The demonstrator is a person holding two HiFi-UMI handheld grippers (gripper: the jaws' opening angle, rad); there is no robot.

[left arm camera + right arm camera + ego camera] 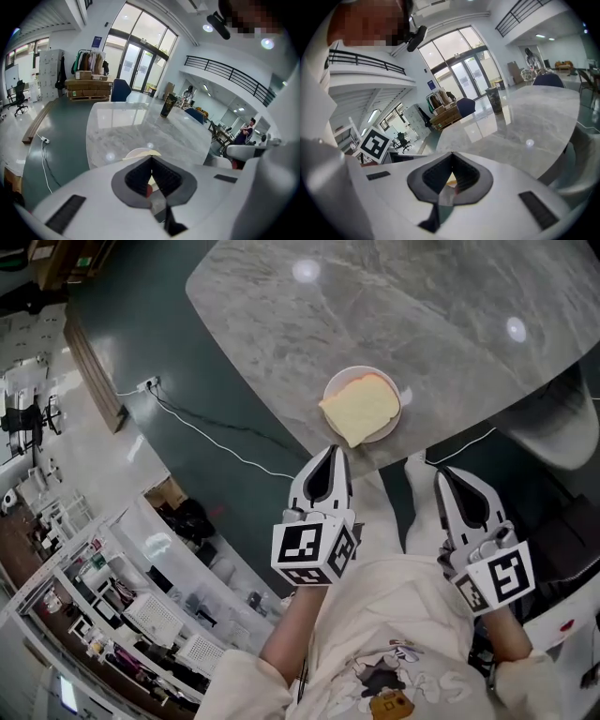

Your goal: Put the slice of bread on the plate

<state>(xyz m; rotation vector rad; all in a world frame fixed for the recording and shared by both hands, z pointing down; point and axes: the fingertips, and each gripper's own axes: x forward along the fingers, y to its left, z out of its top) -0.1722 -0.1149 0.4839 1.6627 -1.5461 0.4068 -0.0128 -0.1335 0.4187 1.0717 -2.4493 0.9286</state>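
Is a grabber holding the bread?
No, the slice of bread lies on the plate, apart from the left gripper and the right gripper.

Left gripper (151, 158) was shut, jaw tips meeting, nothing between the pads. Just past the tips: rim of a white plate (133, 152) with the pale edge of the bread slice (152, 153) on it, rest blocked by the jaws. Both sat near the front edge of the marble table (140, 124). Dark cup (167, 105) stood at the far end. White cable (47, 161) lay on the green floor (61, 126), left.
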